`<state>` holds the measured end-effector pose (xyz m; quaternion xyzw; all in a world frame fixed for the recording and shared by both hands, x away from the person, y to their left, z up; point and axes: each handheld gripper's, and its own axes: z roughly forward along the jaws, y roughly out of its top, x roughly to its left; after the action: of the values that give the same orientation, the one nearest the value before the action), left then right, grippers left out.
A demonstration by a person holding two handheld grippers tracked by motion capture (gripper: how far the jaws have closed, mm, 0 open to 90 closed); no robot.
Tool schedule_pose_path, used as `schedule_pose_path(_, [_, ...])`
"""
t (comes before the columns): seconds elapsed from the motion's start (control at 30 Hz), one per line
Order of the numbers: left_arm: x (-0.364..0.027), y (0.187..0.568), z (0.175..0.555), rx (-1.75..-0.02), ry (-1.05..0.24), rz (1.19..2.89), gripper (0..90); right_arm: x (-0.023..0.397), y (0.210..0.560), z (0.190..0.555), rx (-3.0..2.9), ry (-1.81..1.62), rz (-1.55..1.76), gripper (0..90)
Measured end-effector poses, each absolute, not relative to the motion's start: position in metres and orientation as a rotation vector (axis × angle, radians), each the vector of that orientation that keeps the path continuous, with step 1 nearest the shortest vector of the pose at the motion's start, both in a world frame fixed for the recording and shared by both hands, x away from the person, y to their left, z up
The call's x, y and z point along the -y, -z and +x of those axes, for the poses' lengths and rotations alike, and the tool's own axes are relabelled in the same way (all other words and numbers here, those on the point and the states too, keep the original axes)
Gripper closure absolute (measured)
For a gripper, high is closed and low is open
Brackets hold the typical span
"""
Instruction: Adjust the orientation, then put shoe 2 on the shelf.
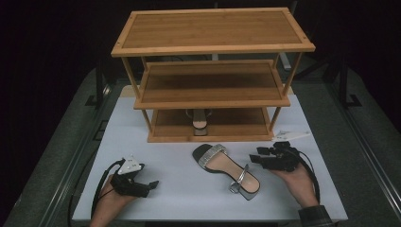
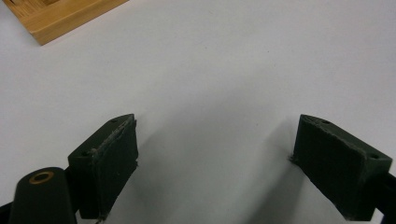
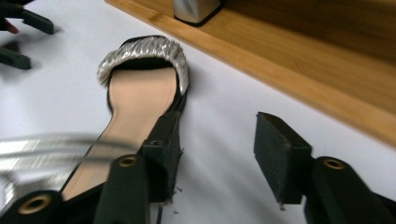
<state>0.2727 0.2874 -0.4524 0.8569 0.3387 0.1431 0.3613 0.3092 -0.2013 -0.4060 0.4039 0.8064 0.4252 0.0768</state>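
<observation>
1: Two sets of tongs, both with jaws apart?

2: Yes. Left tongs [image 2: 215,154] gaping wide over bare white table [image 1: 179,198], clamped on nothing. Right tongs [image 3: 217,154] parted less widely, likewise empty between the pads.

1: And the sandal?

2: Lies flat just beside the right tongs, on the side facing the left tongs [image 1: 152,185]. Meets, or nearly meets, one jaw at the sole's edge; cannot tell which. Points its silver toe band away from the right tongs [image 1: 253,158], towards the wooden rack [image 1: 213,138] ahead. Sits well apart from the left tongs. That sandal [image 1: 227,168] looks like the next thing to grasp.

1: Risks from here?

2: Several, by judgement. Could catch the loose ankle strap [image 3: 46,144], hanging close by the nearer jaw, and lift by that alone; would leave the sandal [image 3: 140,98] swinging and likely to slip out. Could pinch only the thin sole edge and lose it through the heel's weight. Could also knock the rack's front rail, or bump the second sandal [image 1: 200,124] already on the lowest shelf beyond the tongs, if carried in too low.

1: Any brand, label, writing?

2: None readable. Plain insole, plain bamboo, unmarked black pads.
</observation>
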Motion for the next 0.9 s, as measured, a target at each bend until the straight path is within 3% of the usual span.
schedule_pose_path(0.33, [-0.288,0.452,0.273,-0.872,-0.368,2.211,13.2,0.22,0.407,0.269,-2.429,-1.285,1.242,35.4])
schedule_pose_path(0.4, [-0.287,0.452,0.273,-0.872,-0.369,2.211,13.3,0.221,0.407,0.257,-2.423,-1.29,1.241,26.6])
schedule_pose_path(0.53, [-0.287,0.452,0.273,-0.872,-0.369,2.211,13.2,0.214,0.408,0.245,-2.439,-1.316,1.235,20.3])
schedule_pose_path(0.9, [-0.287,0.452,0.273,-0.874,-0.365,2.21,13.2,0.177,0.425,0.243,-2.552,-1.243,1.183,20.1])
